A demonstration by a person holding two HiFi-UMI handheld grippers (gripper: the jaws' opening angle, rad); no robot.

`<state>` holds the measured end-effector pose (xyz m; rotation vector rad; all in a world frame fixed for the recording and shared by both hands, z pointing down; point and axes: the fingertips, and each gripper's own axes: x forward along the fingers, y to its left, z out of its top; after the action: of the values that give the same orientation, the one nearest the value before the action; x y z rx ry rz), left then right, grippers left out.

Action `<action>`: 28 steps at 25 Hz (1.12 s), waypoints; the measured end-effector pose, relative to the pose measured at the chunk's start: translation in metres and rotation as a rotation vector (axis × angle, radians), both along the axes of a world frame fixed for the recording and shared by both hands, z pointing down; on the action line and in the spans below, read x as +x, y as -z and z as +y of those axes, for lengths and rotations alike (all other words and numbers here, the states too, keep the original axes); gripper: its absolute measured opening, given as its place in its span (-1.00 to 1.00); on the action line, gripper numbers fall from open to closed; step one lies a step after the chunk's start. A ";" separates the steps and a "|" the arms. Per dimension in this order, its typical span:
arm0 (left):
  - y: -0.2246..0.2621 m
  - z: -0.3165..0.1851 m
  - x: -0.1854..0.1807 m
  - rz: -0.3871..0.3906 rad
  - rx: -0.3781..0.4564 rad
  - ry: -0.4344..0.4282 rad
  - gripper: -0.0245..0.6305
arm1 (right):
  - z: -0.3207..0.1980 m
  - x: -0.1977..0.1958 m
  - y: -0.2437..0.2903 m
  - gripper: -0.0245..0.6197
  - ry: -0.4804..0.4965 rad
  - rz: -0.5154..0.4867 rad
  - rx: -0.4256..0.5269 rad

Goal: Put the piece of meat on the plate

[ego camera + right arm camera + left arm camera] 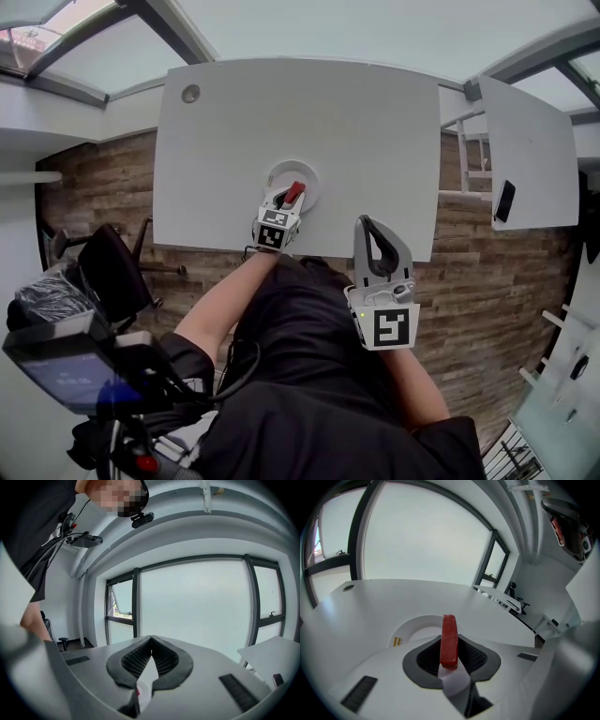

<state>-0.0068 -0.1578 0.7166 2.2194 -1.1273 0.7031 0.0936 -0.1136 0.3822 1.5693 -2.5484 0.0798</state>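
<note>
Both claws are closed: the left claw [289, 199] pinches the meat [449, 632] upright directly over the plate [412, 623], while the empty right claw [151, 640] hangs farther right.

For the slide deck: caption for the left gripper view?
Left hand-held gripper clamps a red piece of meat above the white plate.

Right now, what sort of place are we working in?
Most likely an office or lab workroom: a plain white desk with a second desk beside it, a black office chair on wood-look flooring, and large windows.
</note>
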 end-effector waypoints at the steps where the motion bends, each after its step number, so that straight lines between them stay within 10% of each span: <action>1: 0.001 0.000 0.000 -0.007 0.009 -0.007 -0.63 | 0.001 0.001 0.000 -0.90 -0.003 -0.002 -0.004; 28: 0.001 -0.010 -0.005 -0.043 0.025 -0.002 -0.49 | 0.002 -0.007 -0.011 -0.90 0.069 0.009 -0.017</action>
<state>-0.0118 -0.1677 0.7158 2.2362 -1.1606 0.7445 0.0870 -0.1120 0.3933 1.4710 -2.5853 0.0862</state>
